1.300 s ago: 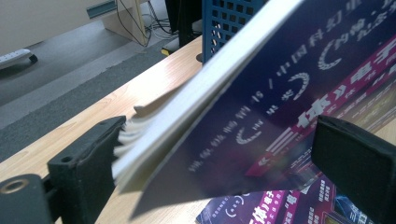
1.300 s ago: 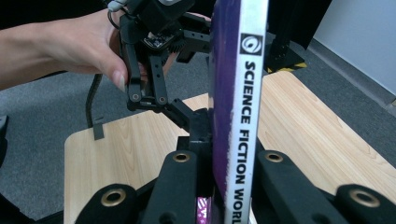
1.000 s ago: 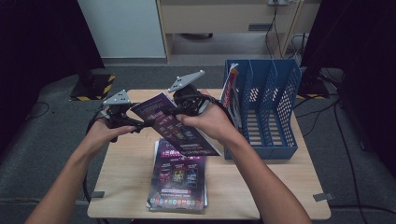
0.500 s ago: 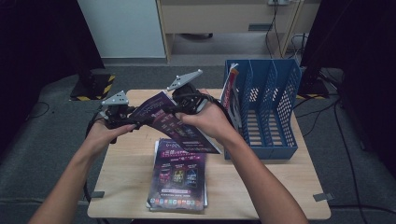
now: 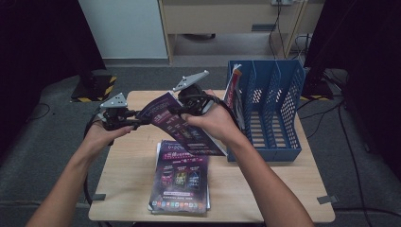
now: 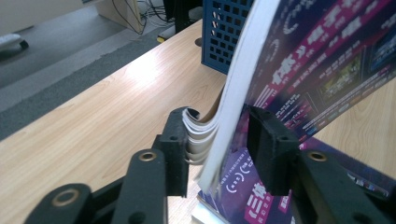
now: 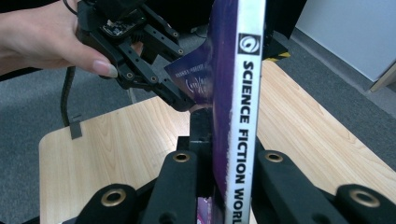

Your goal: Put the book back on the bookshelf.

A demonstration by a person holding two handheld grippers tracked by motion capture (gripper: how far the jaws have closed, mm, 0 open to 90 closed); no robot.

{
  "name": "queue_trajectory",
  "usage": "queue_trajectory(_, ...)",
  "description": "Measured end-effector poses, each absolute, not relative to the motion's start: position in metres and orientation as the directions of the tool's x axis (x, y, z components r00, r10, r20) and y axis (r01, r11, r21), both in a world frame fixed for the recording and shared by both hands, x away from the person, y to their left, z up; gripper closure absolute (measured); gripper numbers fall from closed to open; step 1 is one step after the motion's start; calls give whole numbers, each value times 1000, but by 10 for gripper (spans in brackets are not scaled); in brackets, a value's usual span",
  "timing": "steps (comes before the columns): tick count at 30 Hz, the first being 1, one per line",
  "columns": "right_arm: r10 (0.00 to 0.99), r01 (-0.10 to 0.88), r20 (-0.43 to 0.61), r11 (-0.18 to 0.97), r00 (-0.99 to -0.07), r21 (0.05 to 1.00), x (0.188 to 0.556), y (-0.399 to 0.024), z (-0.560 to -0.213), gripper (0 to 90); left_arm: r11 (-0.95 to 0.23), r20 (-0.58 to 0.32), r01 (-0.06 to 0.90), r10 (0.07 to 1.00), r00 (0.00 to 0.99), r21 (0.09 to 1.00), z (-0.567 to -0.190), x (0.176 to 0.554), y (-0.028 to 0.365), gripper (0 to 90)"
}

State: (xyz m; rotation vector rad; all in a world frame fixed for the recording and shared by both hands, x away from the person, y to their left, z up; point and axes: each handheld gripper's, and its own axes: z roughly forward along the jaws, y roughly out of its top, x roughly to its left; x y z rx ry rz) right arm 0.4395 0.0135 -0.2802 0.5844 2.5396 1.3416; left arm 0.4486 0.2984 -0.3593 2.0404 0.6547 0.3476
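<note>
A purple magazine (image 5: 189, 130) hangs tilted above the wooden table (image 5: 127, 179), held at both ends. My left gripper (image 5: 141, 118) is shut on its left corner; in the left gripper view the bent pages (image 6: 303, 60) sit between the jaws of that gripper (image 6: 223, 149). My right gripper (image 5: 176, 111) is shut on the spine side, and the right gripper view shows the white spine (image 7: 243, 93) reading "SCIENCE FICTION WORLD" rising upright from my right gripper (image 7: 224, 135). The left gripper (image 7: 173, 98) clamps the far corner there.
A stack of similar magazines (image 5: 182, 182) lies flat on the table below the held one. A blue slotted file rack (image 5: 274, 109) stands at the right edge with a magazine in its leftmost slot (image 5: 232, 87). Grey floor surrounds the table.
The held magazine has lifted slightly and turned more onto its edge between the two grippers. Both hands stay roughly in place.
</note>
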Motion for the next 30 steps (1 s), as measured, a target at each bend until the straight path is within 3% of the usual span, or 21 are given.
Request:
queue_trajectory(9, 452, 257, 8, 493, -892, 831, 440, 8, -284, 828, -447, 18, 287, 564, 825, 847, -349, 445, 300, 757)
queue_trajectory(30, 471, 302, 47, 483, -881, 822, 439, 5, -305, 811, -482, 96, 244, 578, 811, 841, -321, 441, 304, 765)
